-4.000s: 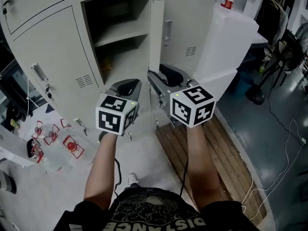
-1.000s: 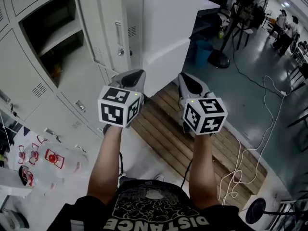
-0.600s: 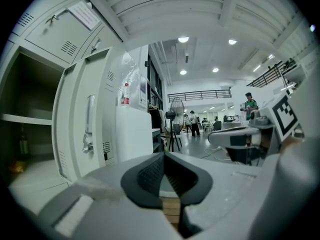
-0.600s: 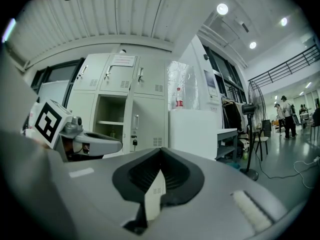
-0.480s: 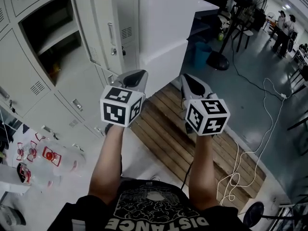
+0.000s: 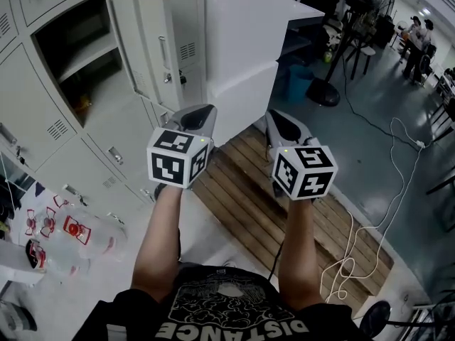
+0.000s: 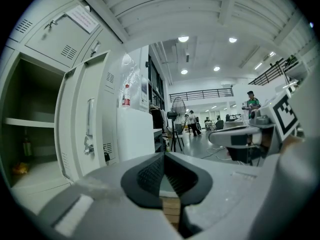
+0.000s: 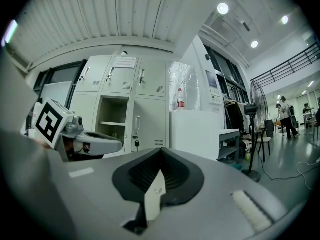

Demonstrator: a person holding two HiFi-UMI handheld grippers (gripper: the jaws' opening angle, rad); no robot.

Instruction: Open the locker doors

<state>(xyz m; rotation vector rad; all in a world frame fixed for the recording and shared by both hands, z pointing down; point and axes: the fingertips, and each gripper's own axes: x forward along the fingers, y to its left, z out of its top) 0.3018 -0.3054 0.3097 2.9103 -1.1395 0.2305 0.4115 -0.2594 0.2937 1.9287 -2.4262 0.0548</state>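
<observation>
1. Head view: a bank of pale grey metal lockers (image 6: 43,130) fills the upper left. One tall locker door (image 6: 122,38) stands swung open, seen nearly edge-on beside its dark, shelved compartment (image 6: 71,55). The neighbouring door with a vertical handle (image 6: 162,48) is closed. A tall white cabinet (image 6: 238,27) stands against the bank's right end, with a slatted wooden pallet (image 6: 242,197) on the floor at its foot. The left gripper (image 6: 199,111) and right gripper (image 6: 276,117), each carrying a black-and-white marker cube, are held side by side, clear of the lockers. Clear plastic bottles with red labels (image 6: 75,233) lie on the floor by the bank's lower edge.

2. Left gripper view: the left gripper (image 7: 163,156) has its dark ribbed jaws closed tip to tip with nothing between them. The open door (image 7: 70,129) and its compartment (image 7: 25,124) are at the left, and the right gripper (image 7: 220,135) is at the right.

3. Right gripper view: the right gripper (image 8: 160,151) is closed and empty. The left gripper (image 8: 112,145) shows at the left, in front of the open compartment (image 8: 114,119). A small red-labelled bottle (image 8: 180,100) stands on top of the white cabinet (image 8: 192,129).
</observation>
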